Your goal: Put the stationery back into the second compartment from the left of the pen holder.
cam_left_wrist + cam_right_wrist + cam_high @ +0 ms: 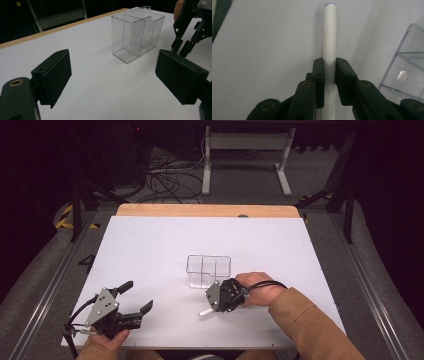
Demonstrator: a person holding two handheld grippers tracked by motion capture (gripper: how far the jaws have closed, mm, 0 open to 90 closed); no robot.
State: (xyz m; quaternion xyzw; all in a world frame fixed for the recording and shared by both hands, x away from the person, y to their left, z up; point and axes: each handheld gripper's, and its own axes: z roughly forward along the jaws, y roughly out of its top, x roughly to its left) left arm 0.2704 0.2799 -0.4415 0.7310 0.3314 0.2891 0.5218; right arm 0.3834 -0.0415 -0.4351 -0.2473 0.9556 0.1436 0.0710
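A white marker (329,32) runs straight out between the black jaws of my right gripper (329,67), and both pads press on its barrel. From above, the marker (205,312) pokes out low and to the left of the right gripper (216,306), close over the white table; I cannot tell whether it touches. A clear plastic box (208,270) with inner dividers stands just behind that gripper. My left gripper (136,296) rests near the front left edge, jaws wide open and nothing between them. It looks toward the box (137,32) and the right gripper (183,45).
The white tabletop (150,245) ends in a wooden strip (205,210) at the back. Behind it on the floor are a white metal frame (245,142) and a tangle of cables (165,180). Metal rails run along both sides of the table.
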